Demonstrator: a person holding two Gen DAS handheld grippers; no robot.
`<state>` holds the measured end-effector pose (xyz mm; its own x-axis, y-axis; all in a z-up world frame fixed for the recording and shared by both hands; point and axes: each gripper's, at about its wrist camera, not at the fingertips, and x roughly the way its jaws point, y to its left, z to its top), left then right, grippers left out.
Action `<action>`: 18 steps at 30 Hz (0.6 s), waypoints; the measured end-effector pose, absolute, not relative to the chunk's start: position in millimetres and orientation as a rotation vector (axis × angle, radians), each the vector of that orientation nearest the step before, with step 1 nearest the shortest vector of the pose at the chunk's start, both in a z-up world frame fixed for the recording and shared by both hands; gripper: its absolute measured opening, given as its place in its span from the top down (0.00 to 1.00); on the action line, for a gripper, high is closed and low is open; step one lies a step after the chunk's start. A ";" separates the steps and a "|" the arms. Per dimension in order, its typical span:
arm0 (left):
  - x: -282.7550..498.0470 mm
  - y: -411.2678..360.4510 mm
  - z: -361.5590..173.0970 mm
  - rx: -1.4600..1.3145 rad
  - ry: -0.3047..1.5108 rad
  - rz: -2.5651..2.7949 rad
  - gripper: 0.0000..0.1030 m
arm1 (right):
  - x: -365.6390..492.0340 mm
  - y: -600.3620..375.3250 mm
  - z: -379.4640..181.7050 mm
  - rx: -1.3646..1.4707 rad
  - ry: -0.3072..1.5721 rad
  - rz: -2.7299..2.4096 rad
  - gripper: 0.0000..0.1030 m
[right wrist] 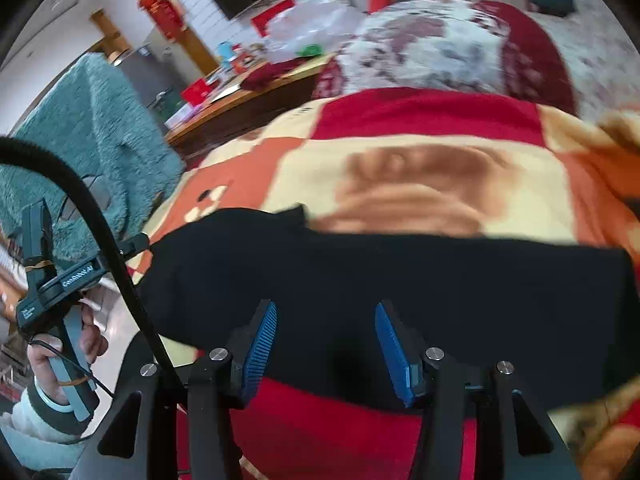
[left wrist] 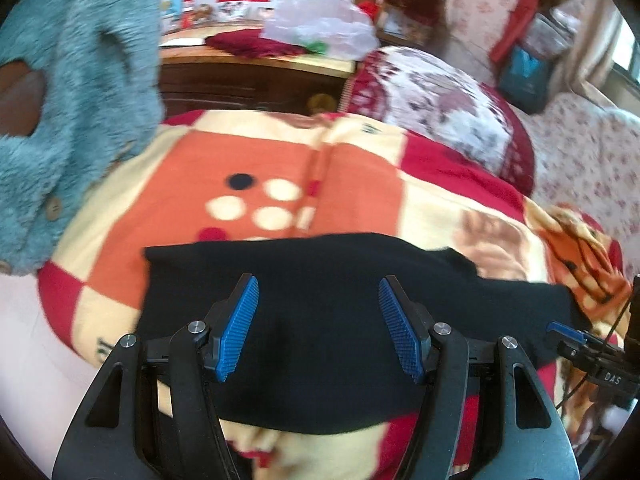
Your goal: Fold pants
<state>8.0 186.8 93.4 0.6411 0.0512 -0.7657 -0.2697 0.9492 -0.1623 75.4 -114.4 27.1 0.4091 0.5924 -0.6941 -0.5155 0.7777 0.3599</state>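
Black pants point(left wrist: 320, 320) lie flat as a wide folded band on an orange, cream and red patterned blanket point(left wrist: 280, 168). My left gripper point(left wrist: 318, 288) is open above the pants' left part, its blue pads point(left wrist: 236, 328) spread wide with nothing between them. In the right wrist view the pants point(right wrist: 400, 280) stretch across the blanket point(right wrist: 400, 152). My right gripper point(right wrist: 326, 314) is open over their near edge and holds nothing. The left gripper's body point(right wrist: 60, 280), held by a hand, shows at the far left.
A teal fluffy garment point(left wrist: 72, 100) hangs at the left. A floral red-and-white bolster point(left wrist: 432, 104) lies beyond the blanket. A wooden desk point(left wrist: 248, 64) with a plastic bag point(left wrist: 320, 24) stands behind. The right gripper's tip point(left wrist: 576, 336) shows at the right edge.
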 end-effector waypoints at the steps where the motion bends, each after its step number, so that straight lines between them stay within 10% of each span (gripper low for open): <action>1: 11.3 177.1 92.7 -0.266 0.865 0.159 0.38 | 73.3 -123.4 25.3 0.105 0.916 0.682 0.52; 18: 53.9 48.9 82.7 -0.175 0.956 -0.168 0.38 | 65.1 -253.7 2.5 0.355 0.952 0.391 0.44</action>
